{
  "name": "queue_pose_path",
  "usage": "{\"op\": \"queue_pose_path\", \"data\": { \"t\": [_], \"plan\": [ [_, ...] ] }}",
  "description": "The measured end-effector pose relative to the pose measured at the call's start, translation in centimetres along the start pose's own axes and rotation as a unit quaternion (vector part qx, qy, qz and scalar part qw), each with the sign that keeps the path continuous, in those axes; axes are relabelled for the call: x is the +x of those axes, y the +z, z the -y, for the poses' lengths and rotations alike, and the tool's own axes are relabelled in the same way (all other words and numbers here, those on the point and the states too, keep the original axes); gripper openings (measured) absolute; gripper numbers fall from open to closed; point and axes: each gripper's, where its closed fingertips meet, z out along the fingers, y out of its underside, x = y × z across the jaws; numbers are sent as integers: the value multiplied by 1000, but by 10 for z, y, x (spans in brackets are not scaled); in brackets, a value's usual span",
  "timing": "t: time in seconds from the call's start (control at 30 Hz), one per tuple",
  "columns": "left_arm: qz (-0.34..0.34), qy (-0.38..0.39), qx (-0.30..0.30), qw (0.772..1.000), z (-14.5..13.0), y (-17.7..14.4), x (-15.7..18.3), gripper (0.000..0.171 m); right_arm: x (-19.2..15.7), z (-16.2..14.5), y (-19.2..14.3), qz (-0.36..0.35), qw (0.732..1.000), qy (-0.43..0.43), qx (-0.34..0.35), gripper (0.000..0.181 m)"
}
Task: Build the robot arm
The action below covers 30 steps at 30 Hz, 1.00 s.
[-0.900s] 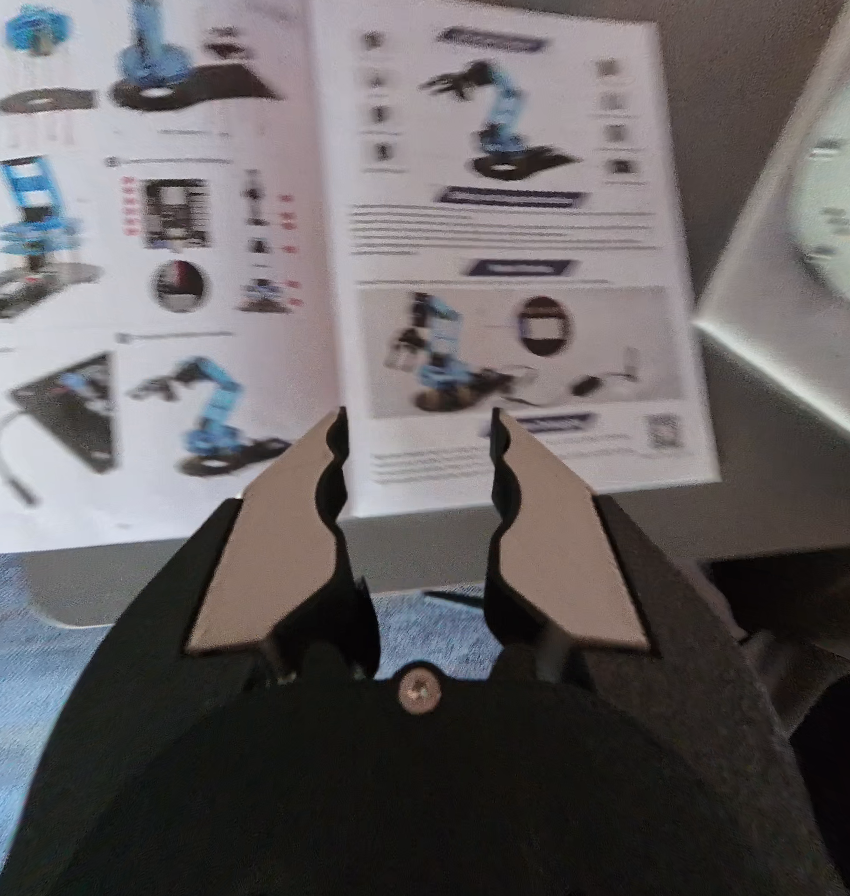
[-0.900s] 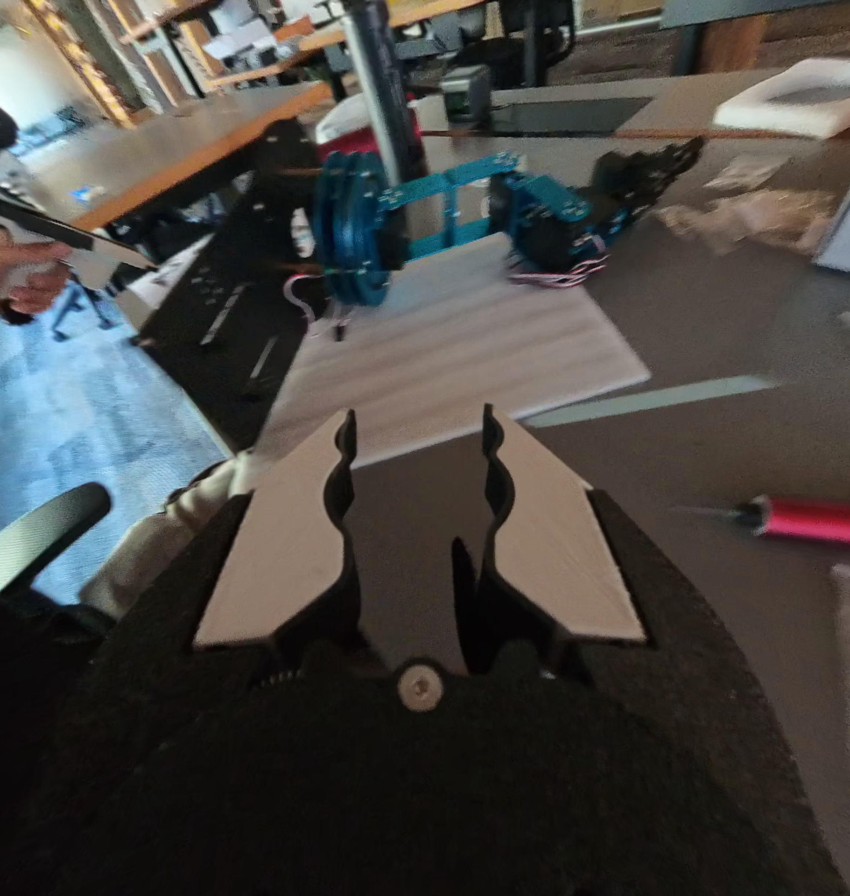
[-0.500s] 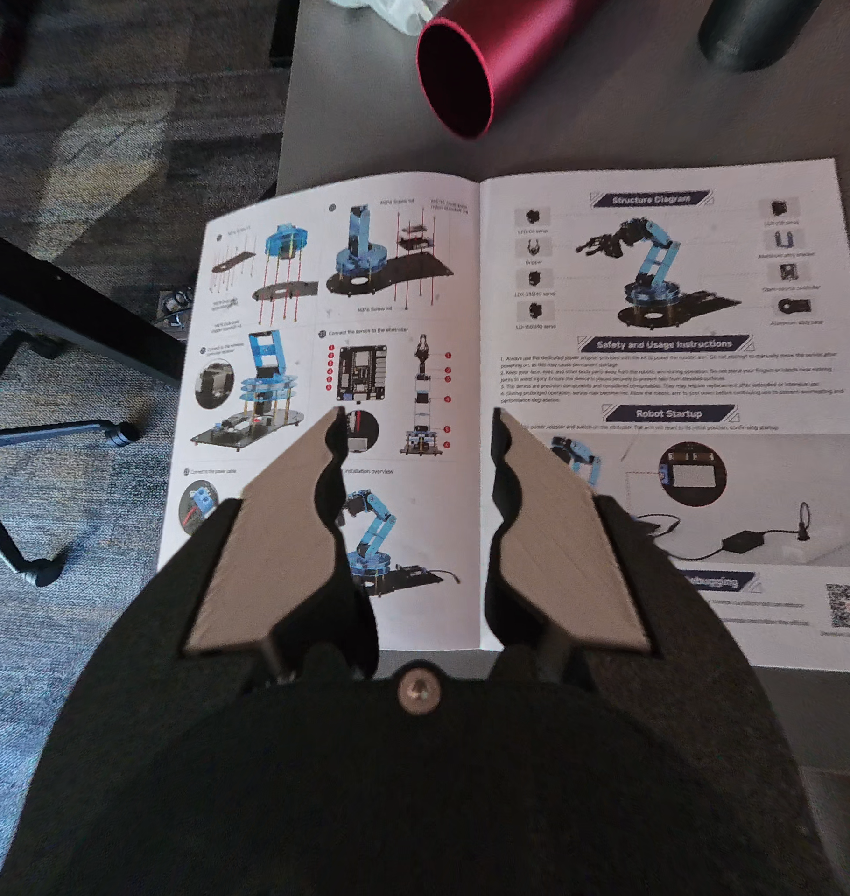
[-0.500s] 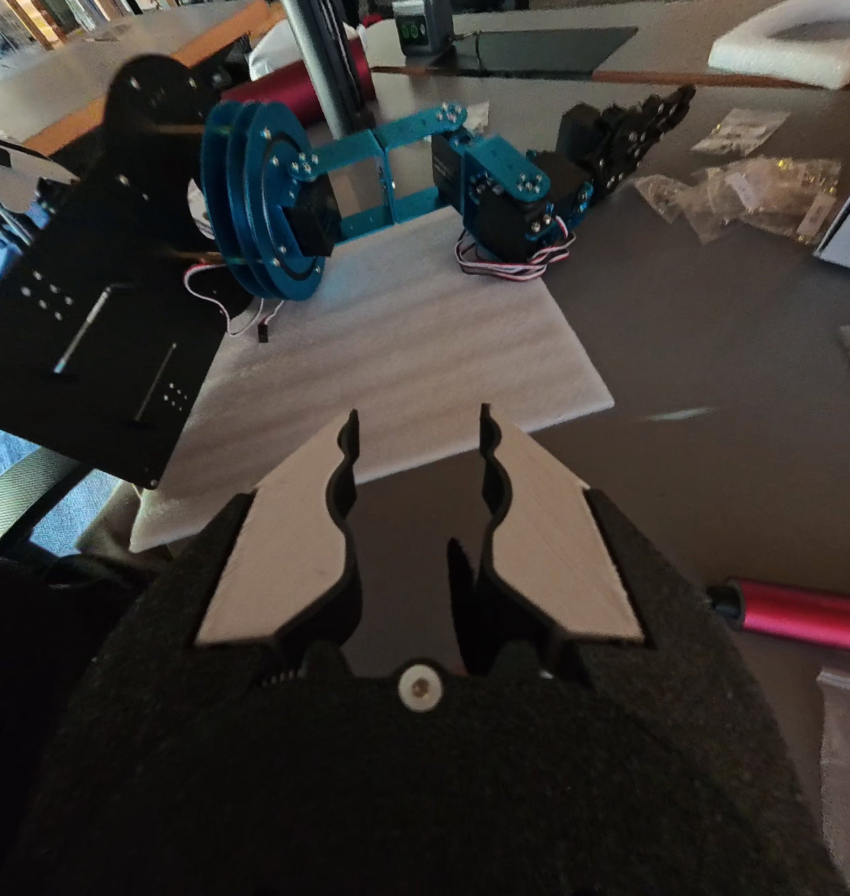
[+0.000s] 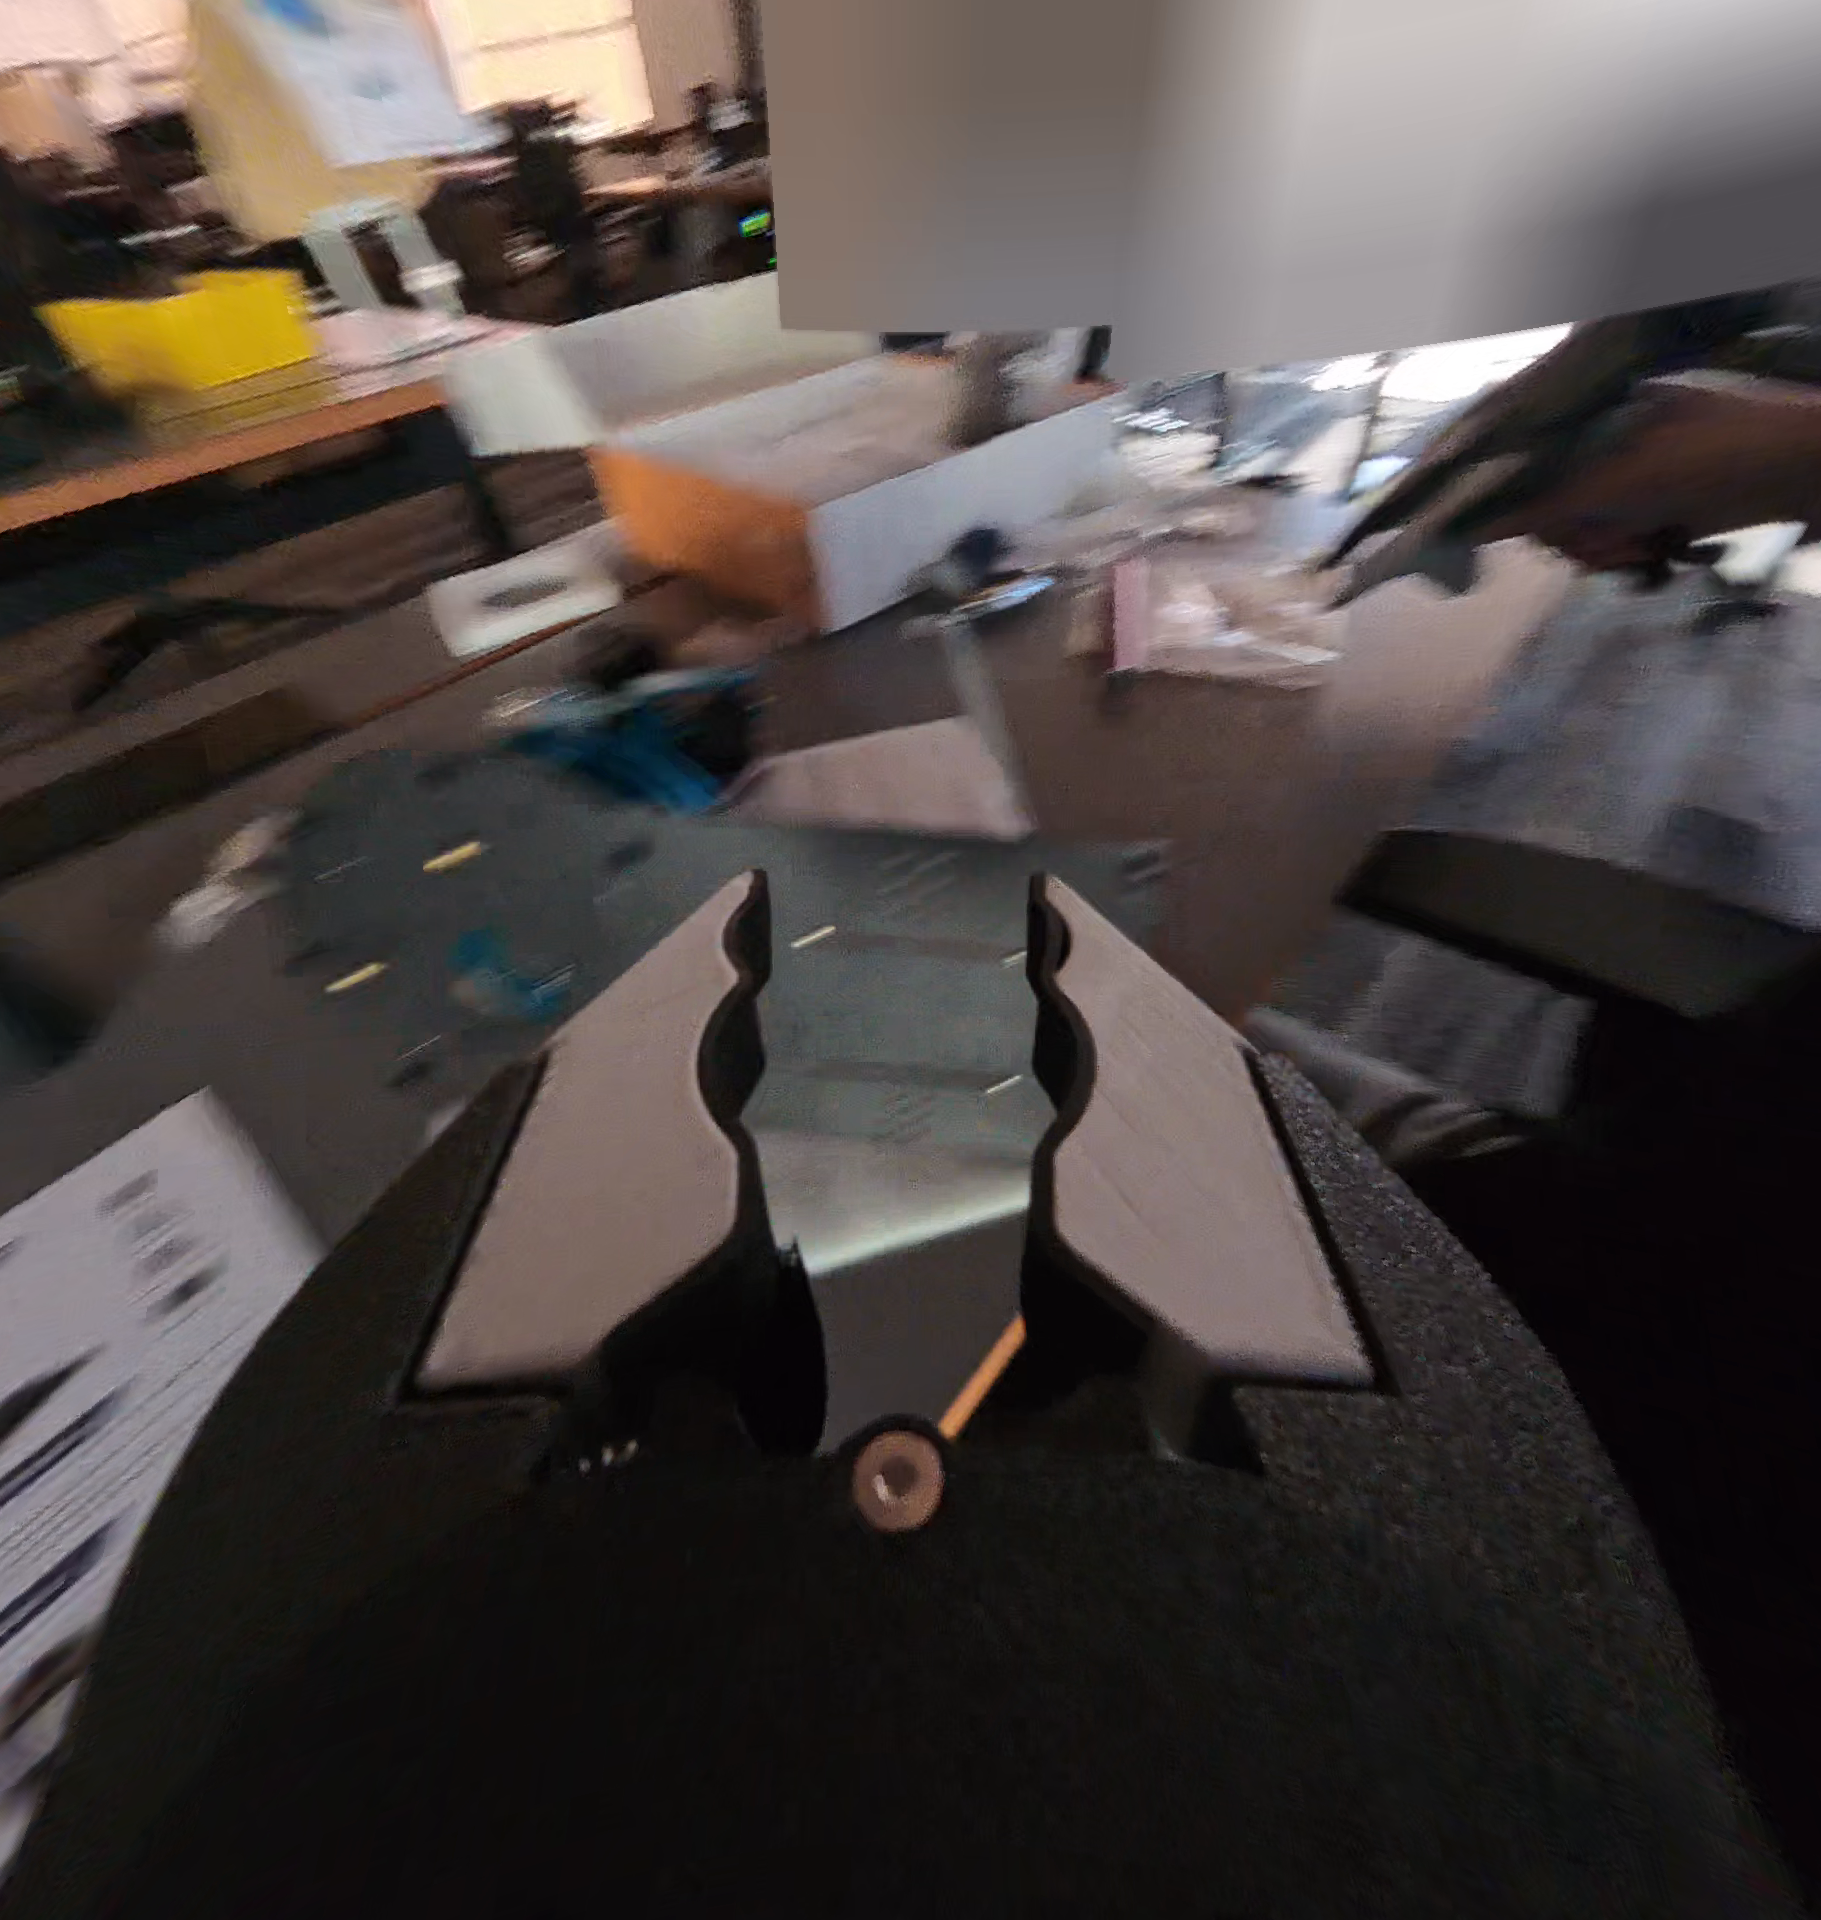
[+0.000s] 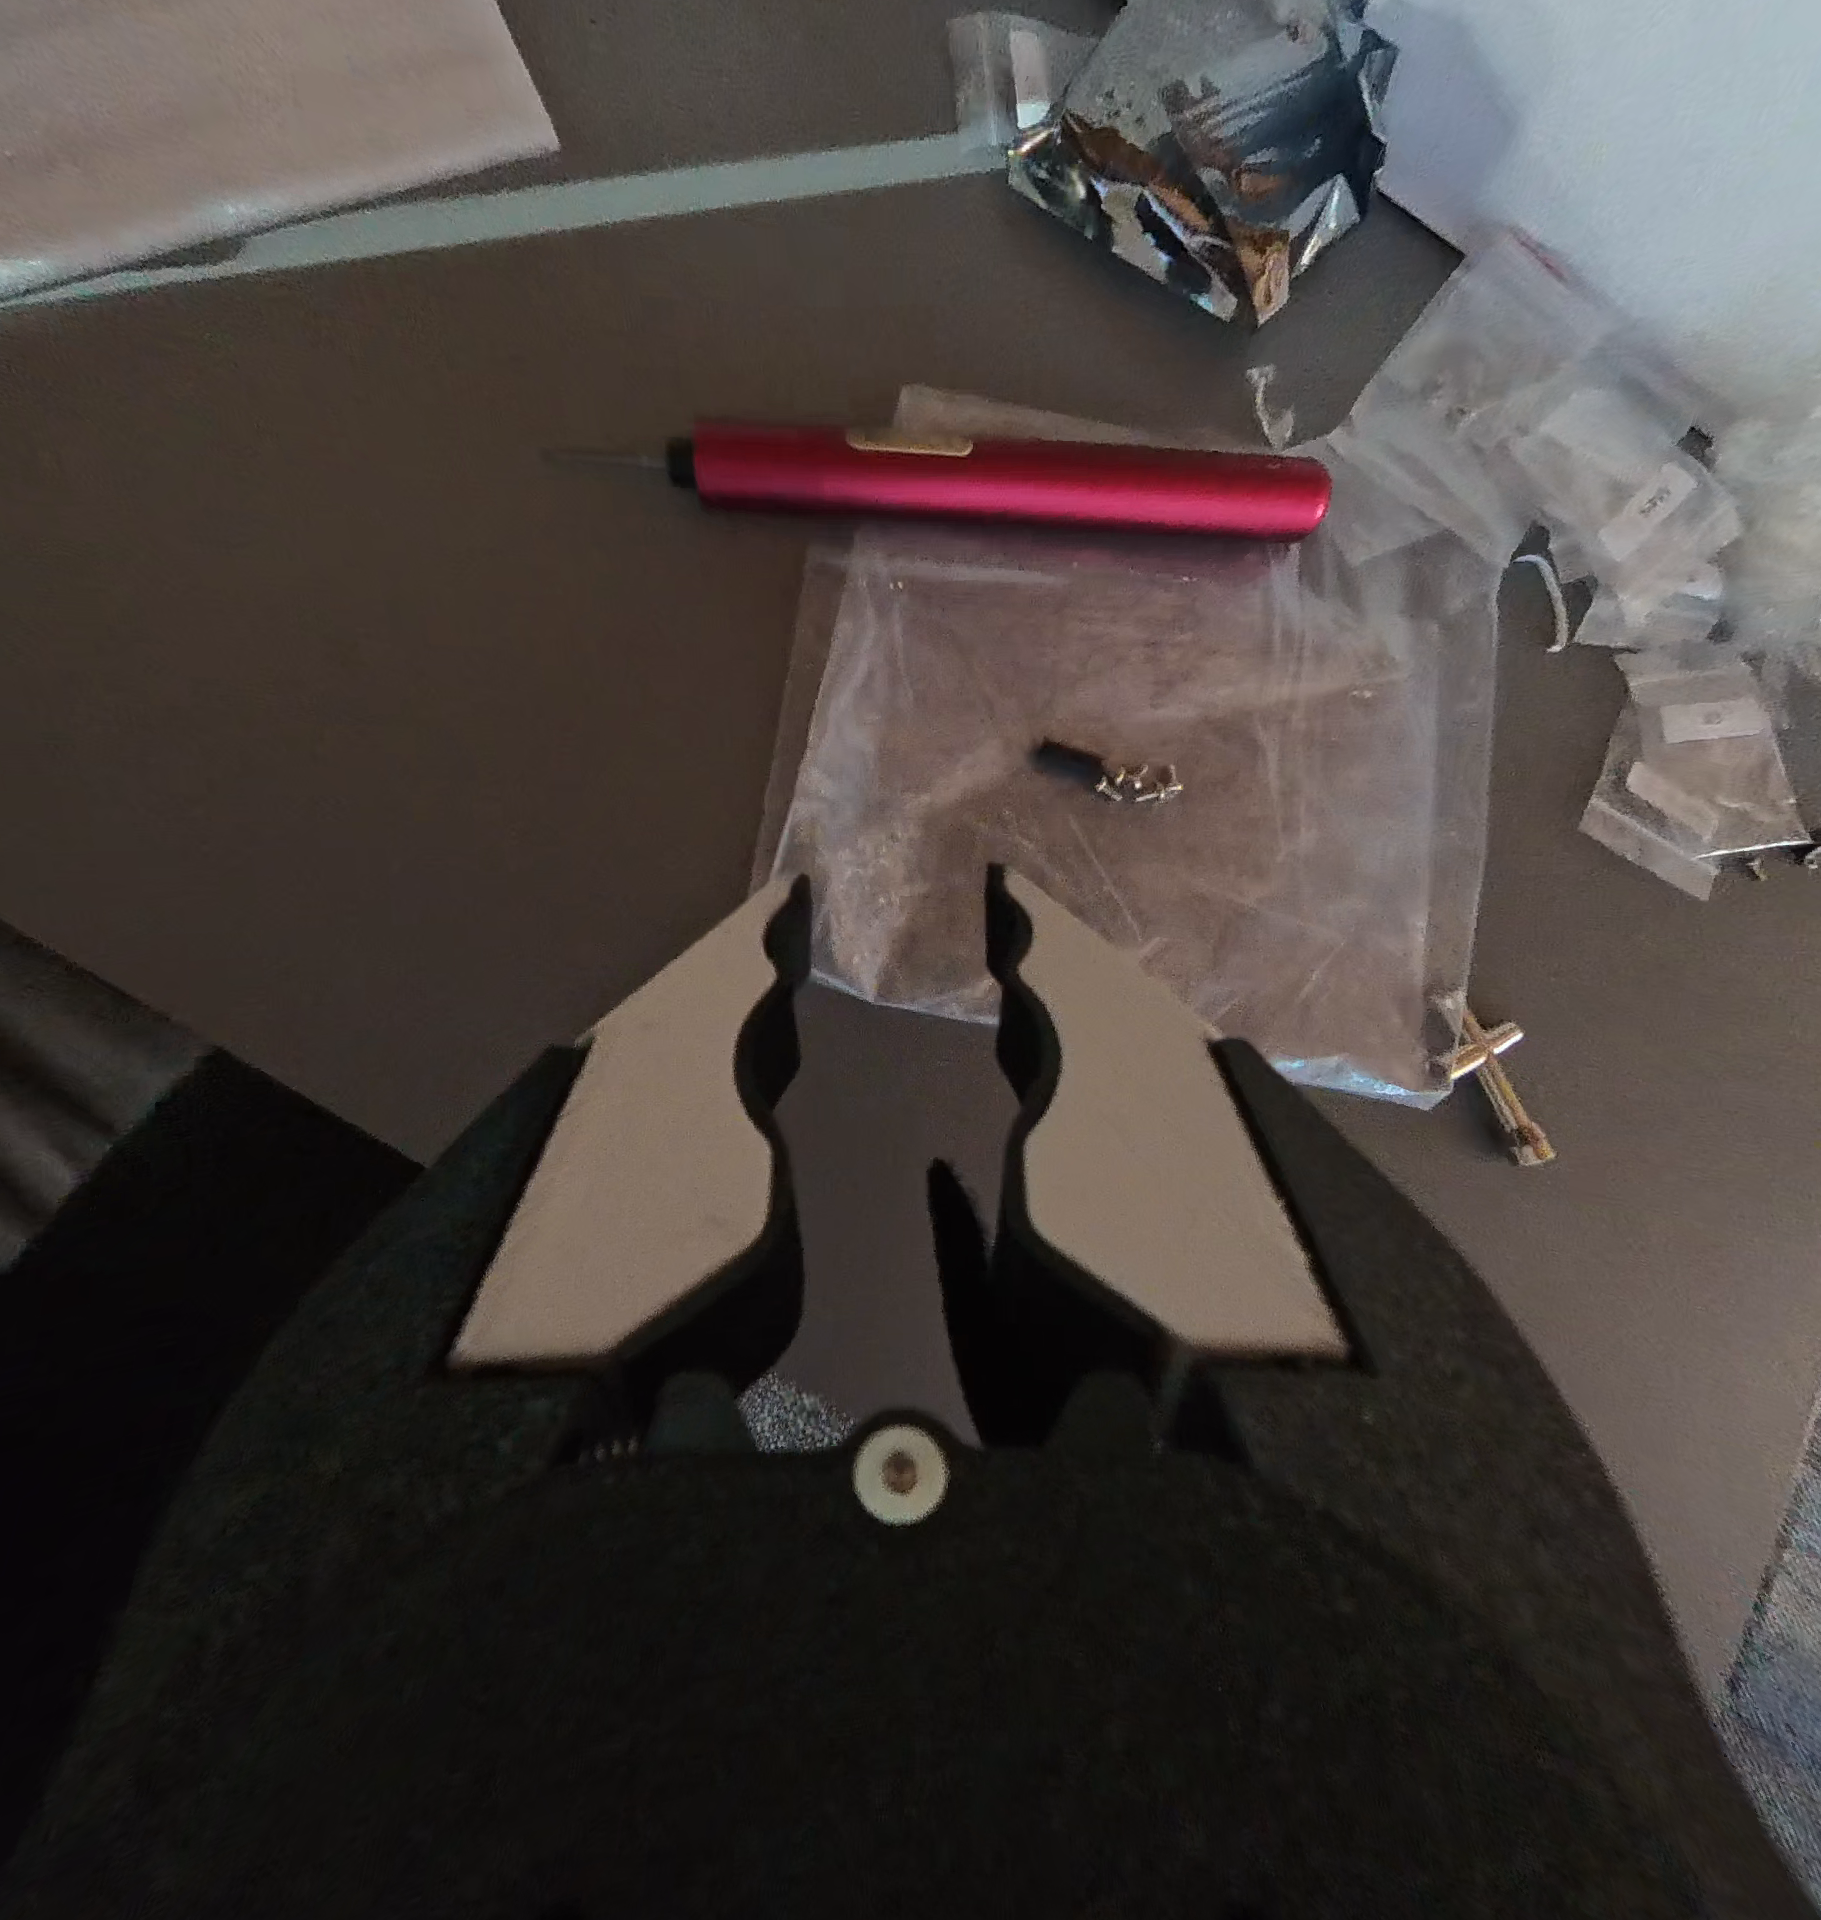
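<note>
- right gripper (image 6: 890, 883): jaws partly open, a clear gap between the tips, nothing held. we see it hovering over the near edge of a clear plastic bag (image 6: 1124, 790) on the grey table (image 6: 366, 644).
- landmark = the bag. on the bag, just past the tips and slightly right, sits a small cluster of screws (image 6: 1138, 781) touching a short black piece (image 6: 1062, 754).
- beyond the bag's far edge lies a red screwdriver (image 6: 999, 480), long axis running left-right across our line of reach, thin bit pointing left.
- right of the bag's near corner: a small brass cross-shaped tool (image 6: 1486, 1070). right of the bag: a pile of small parts bags (image 6: 1664, 582). far right of the bag: crumpled silver foil (image 6: 1197, 145).
- right gripper is pitched down at the table, fingers pointing away from us toward the screws.
- left gripper (image 5: 893, 904): jaws open wider, empty. view is heavily blurred; held fairly level, looking across a dark plate (image 5: 594, 935) toward something blue (image 5: 636, 738) we can't resolve.
- open booklet (image 5: 75, 1382) at lower left of that view.
- right gripper is the one near the bag; left is well apart.
</note>
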Motion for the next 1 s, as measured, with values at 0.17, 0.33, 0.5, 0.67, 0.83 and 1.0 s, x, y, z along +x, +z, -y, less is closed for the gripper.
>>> {"op": "queue_pose_path", "data": {
  "t": [0.17, 0.33, 0.5, 0.67, 0.83, 1.0],
  "plan": [
    [-178, -21, -1, 984, 15, 63, 141, 49, 40, -15, 16, -4, 1000, 11, 26, 30],
    [-216, -19, -34, 976, 8, 129, 205, 45, 63, -1, 35, 41, 997, -12, 62, 20],
    [-172, -18, -105, 979, -14, 194, 211, 44, 60, 0, 48, 75, 994, -65, 49, 19],
    [-186, -30, -115, 975, -20, 202, 211, 44, 54, -1, 56, 107, 990, -87, 37, 12],
    [-183, -23, -111, 976, -26, 195, 201, 43, 50, -2, 62, 130, 986, -97, 23, 8],
    [-184, -33, -119, 975, -34, 192, 196, 43, 49, 0, 65, 151, 984, -97, 9, 5]
  ]
}}
